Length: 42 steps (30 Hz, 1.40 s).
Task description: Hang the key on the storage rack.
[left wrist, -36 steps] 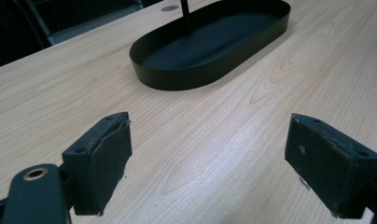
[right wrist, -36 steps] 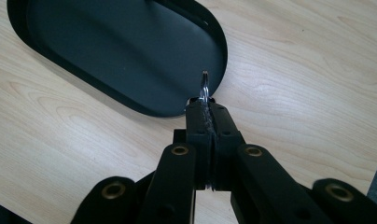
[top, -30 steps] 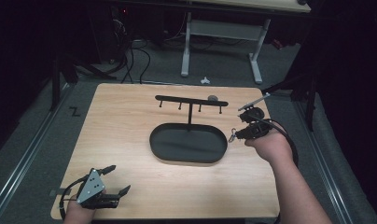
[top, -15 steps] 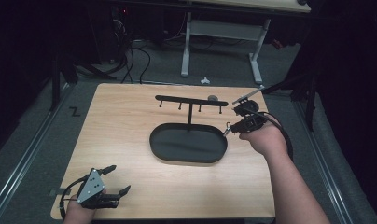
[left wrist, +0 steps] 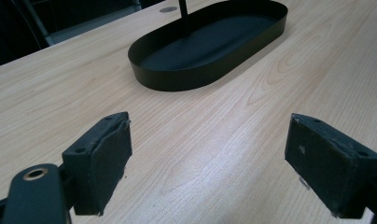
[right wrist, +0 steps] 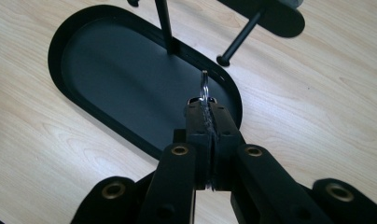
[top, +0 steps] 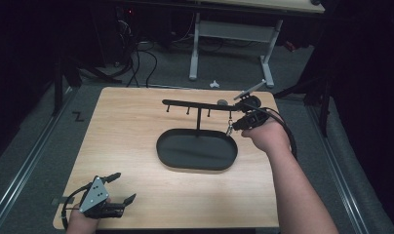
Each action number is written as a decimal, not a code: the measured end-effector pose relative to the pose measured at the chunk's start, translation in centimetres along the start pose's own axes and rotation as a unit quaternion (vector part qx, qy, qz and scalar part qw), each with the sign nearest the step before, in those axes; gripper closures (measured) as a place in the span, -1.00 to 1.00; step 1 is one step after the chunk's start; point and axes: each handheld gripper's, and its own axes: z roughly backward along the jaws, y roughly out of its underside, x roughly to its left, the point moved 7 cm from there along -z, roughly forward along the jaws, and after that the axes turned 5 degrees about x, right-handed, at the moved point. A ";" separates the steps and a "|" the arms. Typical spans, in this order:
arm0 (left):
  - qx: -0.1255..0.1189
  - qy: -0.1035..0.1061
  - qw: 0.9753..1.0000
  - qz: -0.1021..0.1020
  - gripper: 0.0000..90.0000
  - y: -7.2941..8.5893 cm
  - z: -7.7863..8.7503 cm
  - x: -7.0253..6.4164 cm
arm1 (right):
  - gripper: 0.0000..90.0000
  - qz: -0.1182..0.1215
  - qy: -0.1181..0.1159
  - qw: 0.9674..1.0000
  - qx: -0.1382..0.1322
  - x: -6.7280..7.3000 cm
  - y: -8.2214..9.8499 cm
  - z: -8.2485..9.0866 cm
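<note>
A black oval tray (top: 197,166) lies mid-table, and a thin post rises from it to a black bar with hanging pegs (top: 195,105). My right gripper (top: 234,127) hovers by the bar's right end, over the tray's right edge. It is shut on a small metal ring (top: 229,130). In the right gripper view the ring (right wrist: 204,86) sticks up from the closed gripper (right wrist: 206,109), just below one peg (right wrist: 238,42) and above the tray (right wrist: 130,79). My left gripper (top: 125,186) rests at the near left corner, open and holding nothing, its pads (left wrist: 107,154) wide apart, facing the tray (left wrist: 186,77).
A small grey disc (top: 222,102) lies on the table behind the bar. Bare wood surrounds the tray on all sides. Behind the table stand another table's legs (top: 195,53) and floor cables (top: 136,58).
My right gripper has moved away from me and slightly up with the ring, closer to the bar's right end. The left gripper has stayed put.
</note>
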 end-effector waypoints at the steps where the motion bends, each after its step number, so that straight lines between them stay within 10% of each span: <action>1: 0.000 0.000 1.000 0.000 -0.66 0.0 0.0 0.0 | 0.97 -0.003 -0.001 1.000 0.000 0.1 -0.2 -0.1; 42: 0.003 0.003 1.000 -0.001 -0.66 0.1 -0.1 -0.1 | 0.97 -0.024 0.008 1.000 -0.012 -1.3 -2.1 -0.9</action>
